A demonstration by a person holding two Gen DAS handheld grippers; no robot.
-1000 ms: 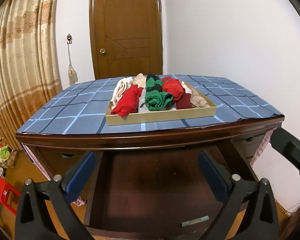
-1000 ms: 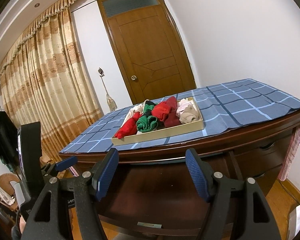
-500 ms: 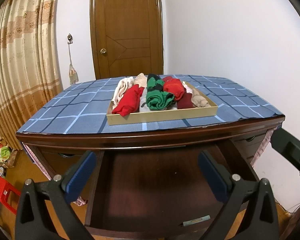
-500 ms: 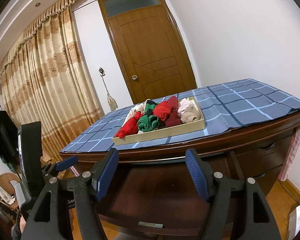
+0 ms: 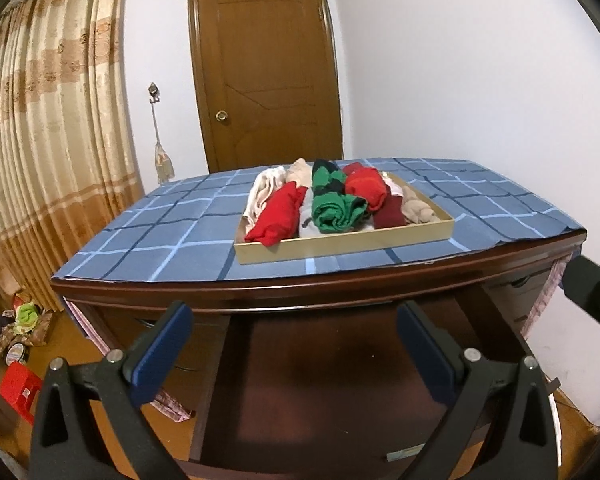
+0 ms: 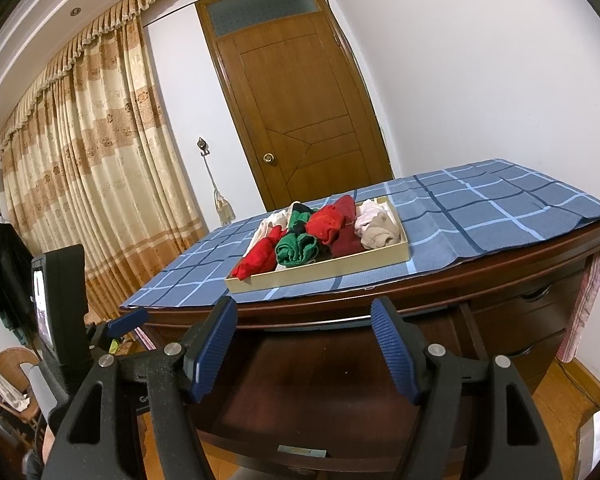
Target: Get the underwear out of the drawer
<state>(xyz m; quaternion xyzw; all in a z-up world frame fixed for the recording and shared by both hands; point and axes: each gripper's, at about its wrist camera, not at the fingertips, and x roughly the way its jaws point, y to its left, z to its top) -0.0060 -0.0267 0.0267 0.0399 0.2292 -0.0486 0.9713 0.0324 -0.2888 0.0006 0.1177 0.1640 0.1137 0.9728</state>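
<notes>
Left of the desk hang gold patterned curtains. On the desk's blue checked cloth sits a shallow tan tray piled with rolled underwear in red, green, maroon and beige. Below the desk's front edge the dark wooden drawer stands pulled out, its floor bare. The left gripper and right gripper both hover over that drawer, fingers spread, holding nothing.

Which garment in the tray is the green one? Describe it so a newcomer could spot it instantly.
On the blue checked tablecloth sits a shallow tan tray of rolled clothes. The green roll lies near the tray's front middle, between red pieces; it alone is green, with dark stripes.
</notes>
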